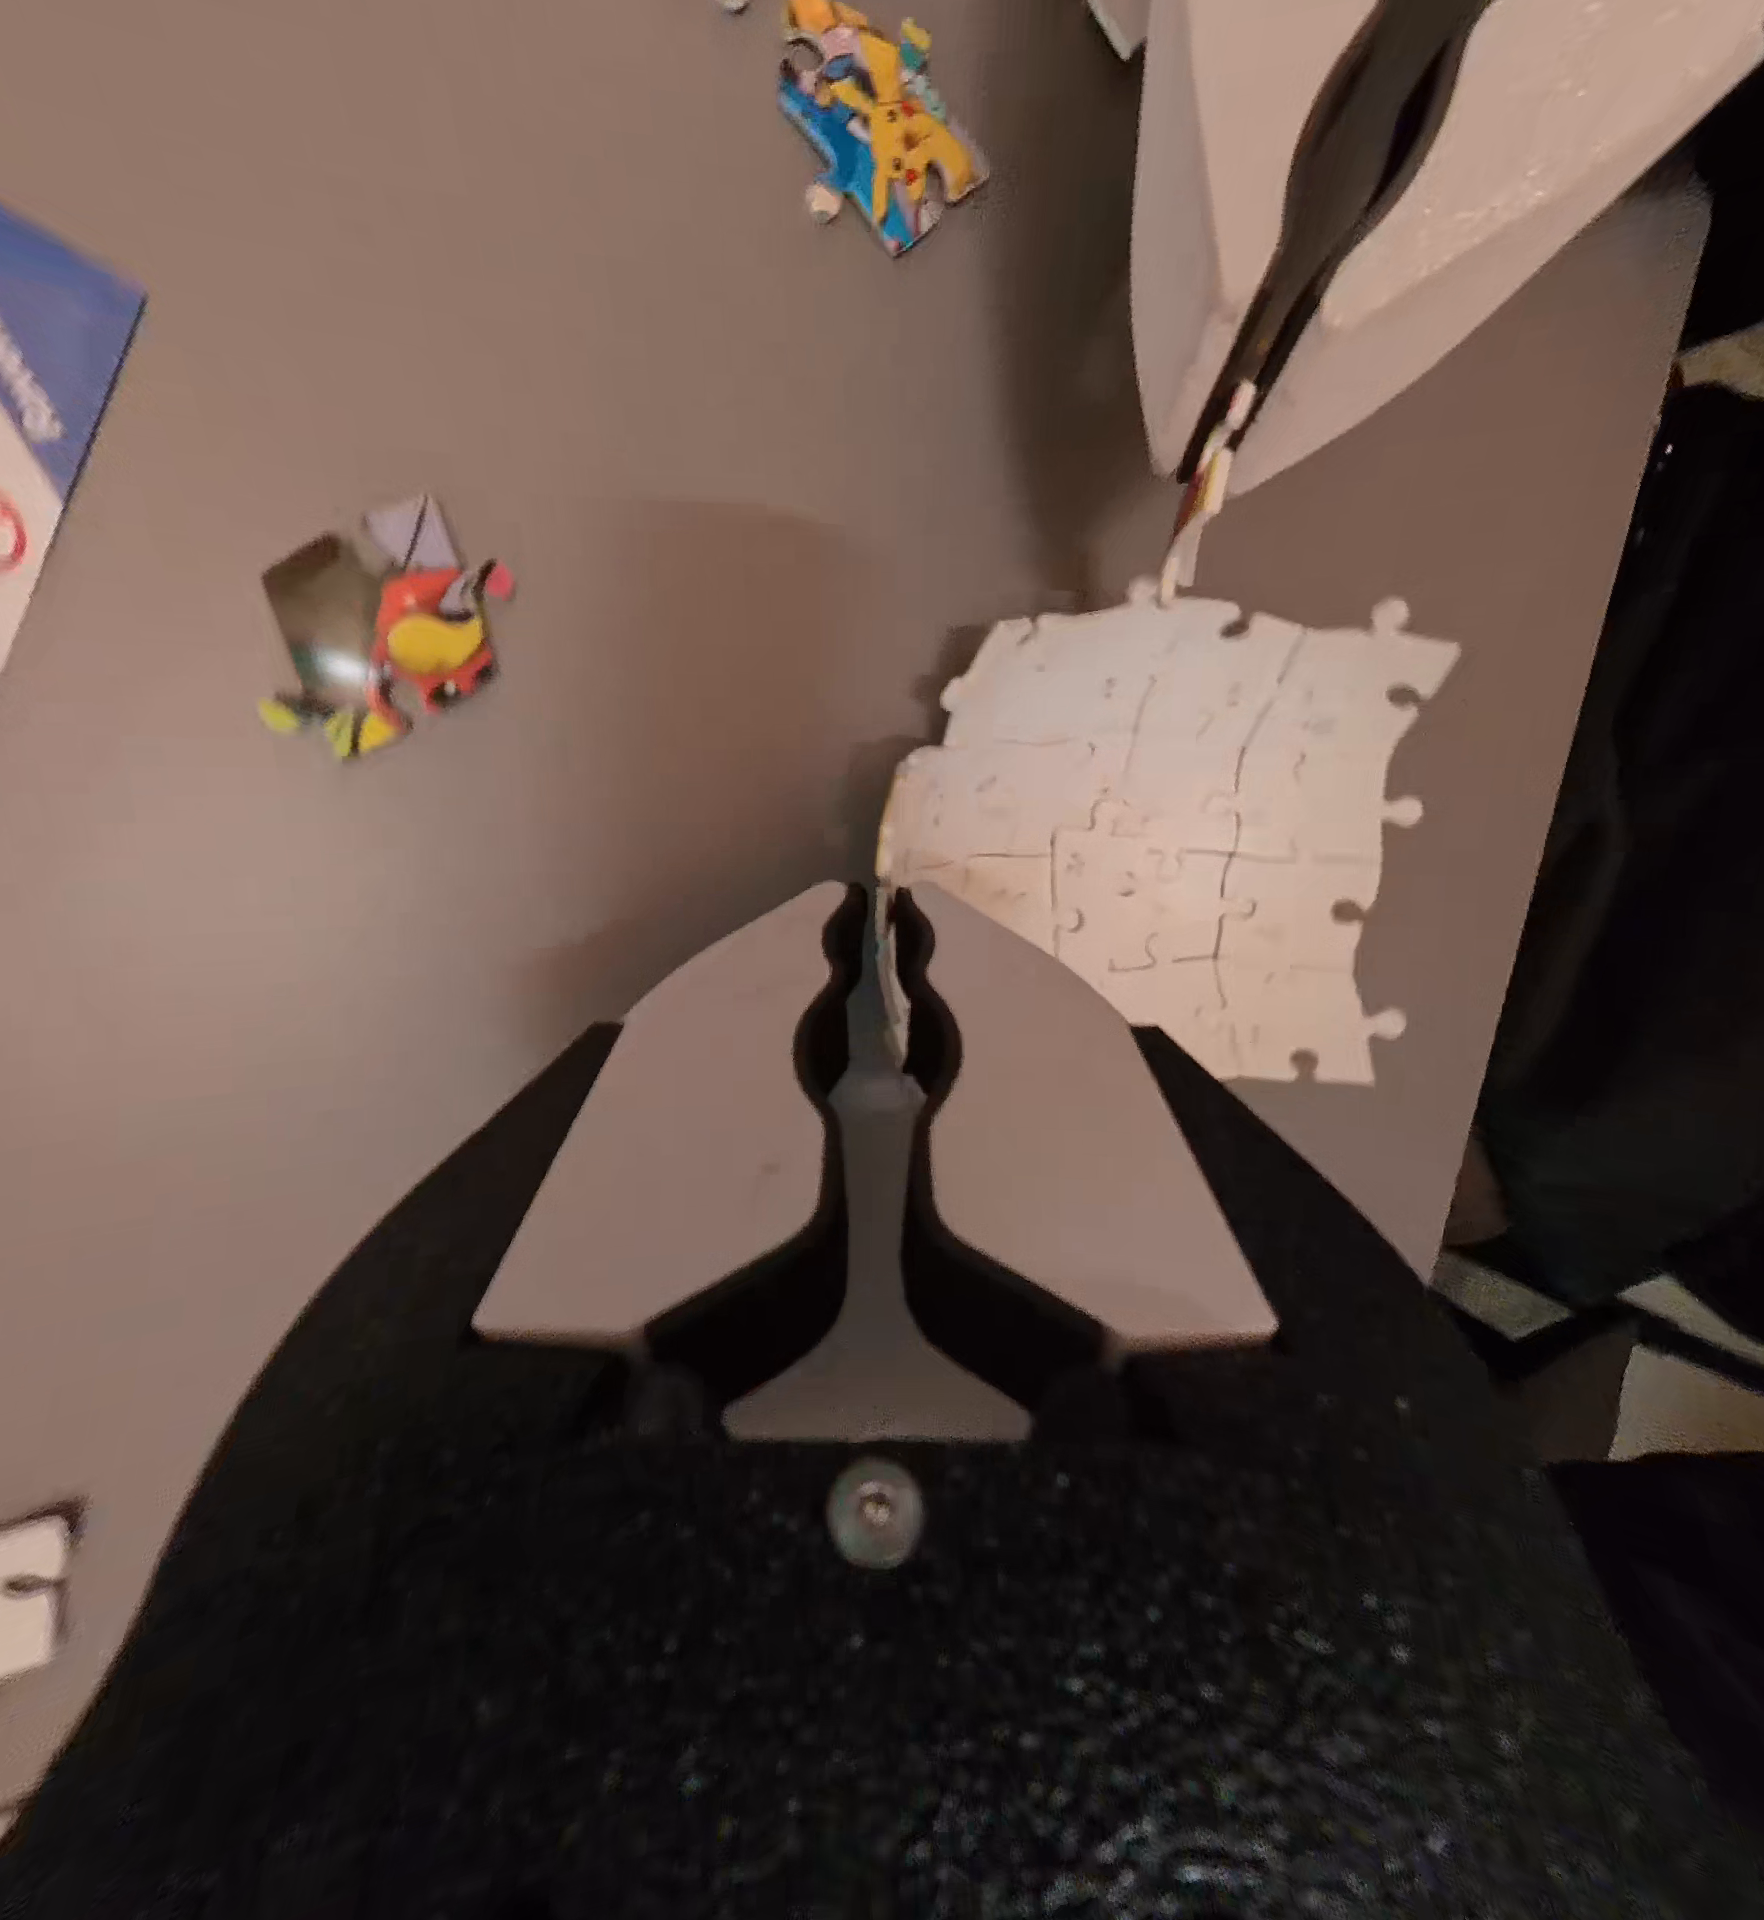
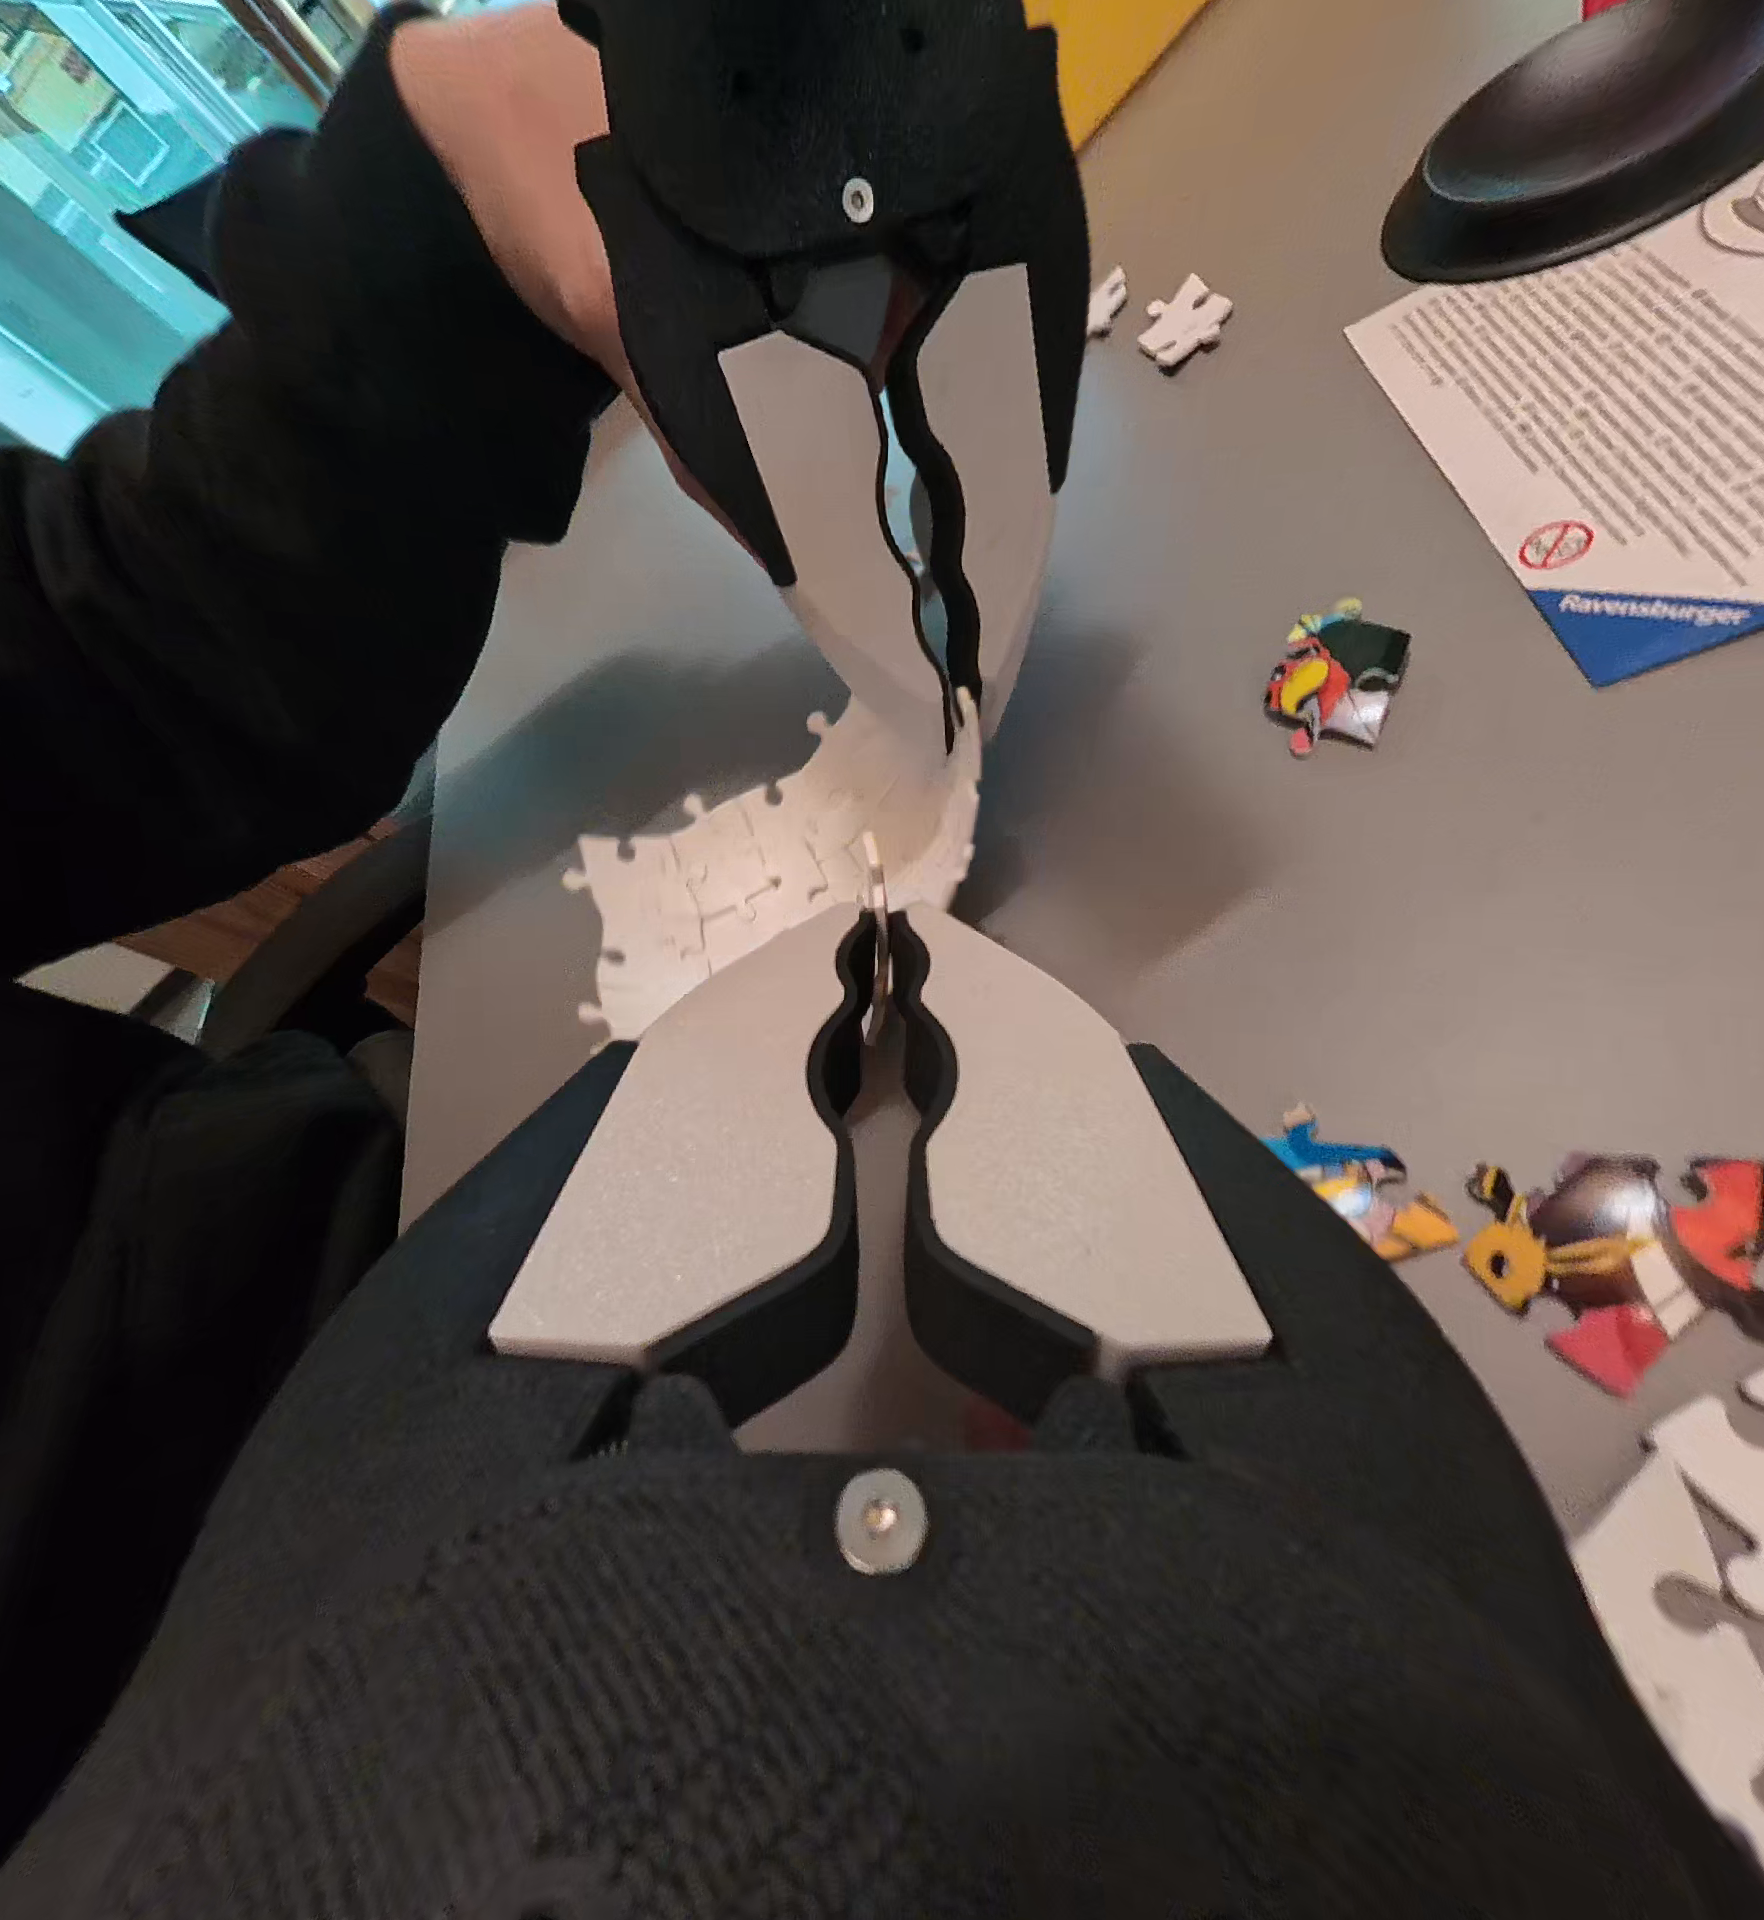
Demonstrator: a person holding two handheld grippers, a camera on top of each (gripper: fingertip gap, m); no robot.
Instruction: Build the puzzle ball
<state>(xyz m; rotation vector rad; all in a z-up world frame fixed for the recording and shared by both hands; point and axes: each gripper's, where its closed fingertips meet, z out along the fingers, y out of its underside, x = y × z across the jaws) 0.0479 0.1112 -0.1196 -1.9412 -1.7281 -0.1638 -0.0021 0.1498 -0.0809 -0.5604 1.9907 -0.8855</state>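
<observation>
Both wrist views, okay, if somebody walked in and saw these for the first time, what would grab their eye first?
First, the curved white puzzle sheet, blank side showing, held up over the grey table near its edge. The left gripper is shut on one edge of it, and the right gripper is pinching a single piece against the opposite edge. Next come the colourful picture-side clusters lying scattered on the table.
</observation>
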